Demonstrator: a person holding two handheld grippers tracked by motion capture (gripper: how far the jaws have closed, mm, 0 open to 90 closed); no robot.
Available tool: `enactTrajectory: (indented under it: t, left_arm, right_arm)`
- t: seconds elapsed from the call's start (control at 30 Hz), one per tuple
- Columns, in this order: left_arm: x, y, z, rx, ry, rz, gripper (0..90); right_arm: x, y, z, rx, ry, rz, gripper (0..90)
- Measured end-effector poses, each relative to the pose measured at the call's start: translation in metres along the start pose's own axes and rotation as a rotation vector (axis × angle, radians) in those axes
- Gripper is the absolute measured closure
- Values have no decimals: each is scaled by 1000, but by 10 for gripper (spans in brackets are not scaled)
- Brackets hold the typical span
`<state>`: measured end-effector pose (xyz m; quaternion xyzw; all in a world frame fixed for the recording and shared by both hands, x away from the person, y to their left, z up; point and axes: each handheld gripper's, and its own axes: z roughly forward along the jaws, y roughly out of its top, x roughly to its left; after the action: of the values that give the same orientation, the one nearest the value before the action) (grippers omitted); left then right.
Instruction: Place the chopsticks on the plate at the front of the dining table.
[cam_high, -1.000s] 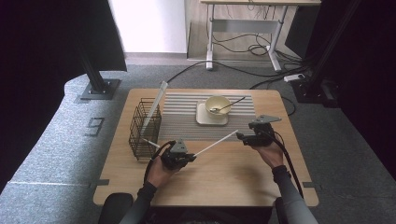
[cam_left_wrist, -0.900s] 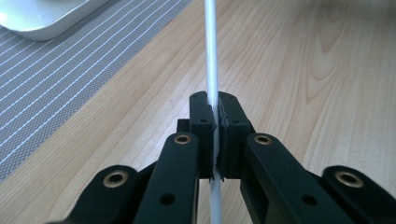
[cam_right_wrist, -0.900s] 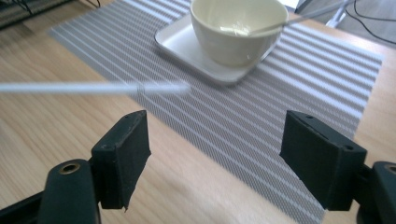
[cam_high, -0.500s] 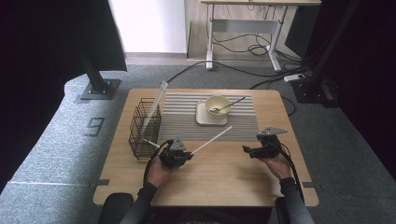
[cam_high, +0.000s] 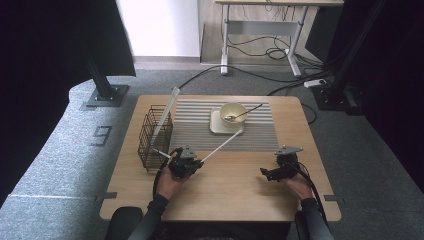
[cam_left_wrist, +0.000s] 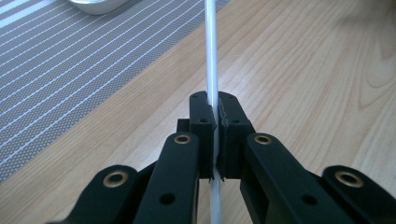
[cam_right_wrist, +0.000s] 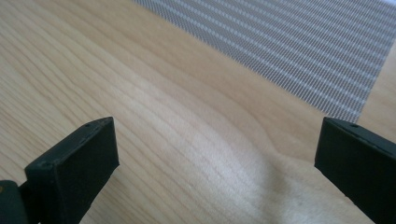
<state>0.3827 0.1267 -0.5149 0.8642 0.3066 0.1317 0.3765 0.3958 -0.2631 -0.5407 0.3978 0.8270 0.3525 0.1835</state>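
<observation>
The long thin white plastic stick (cam_high: 220, 146) is clamped between the fingers of our left gripper (cam_high: 186, 164), which sits low over the light wooden table (cam_high: 225, 195) just right of the black wire basket (cam_high: 155, 136). In the left gripper view the two black fingers (cam_left_wrist: 203, 135) press on the stick (cam_left_wrist: 211, 51) from both sides, and it runs straight out ahead of them above the wood. From the high view, the stick slants up and to the right from the gripper, its far end reaching the near edge of the grey striped placemat (cam_high: 195, 127), close to the pale square plate (cam_high: 218, 128) that carries the cream bowl (cam_high: 233, 114); whether the tip touches the plate is hard to say from this distance. A short end pokes out towards the basket.

Our right gripper (cam_high: 270, 173) is well apart on the right side of the table. Its fingers (cam_right_wrist: 79, 158) stand wide open, having just been opening, with bare wood between them and a corner of the placemat (cam_right_wrist: 299, 51) beyond.
</observation>
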Motion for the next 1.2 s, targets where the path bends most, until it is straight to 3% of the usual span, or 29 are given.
enactTrajectory:
  t: [0.27, 0.5, 0.8, 1.2]
  left_arm:
    - [5, -1, 2, 10, 43, -36, 861]
    - [7, 2, 9, 16, 68, -58, 861]
    - [14, 4, 19, 29, 104, -117, 861]
    - [19, 10, 22, 38, 161, -166, 861]
  right_arm:
    - [-1, -12, 14, 49, 13, -10, 0]
    - [-1, -15, 15, 31, 24, 3, 0]
    - [-1, -17, 15, 17, 28, 2, 0]
    - [-1, -17, 15, 17, 27, 2, 0]
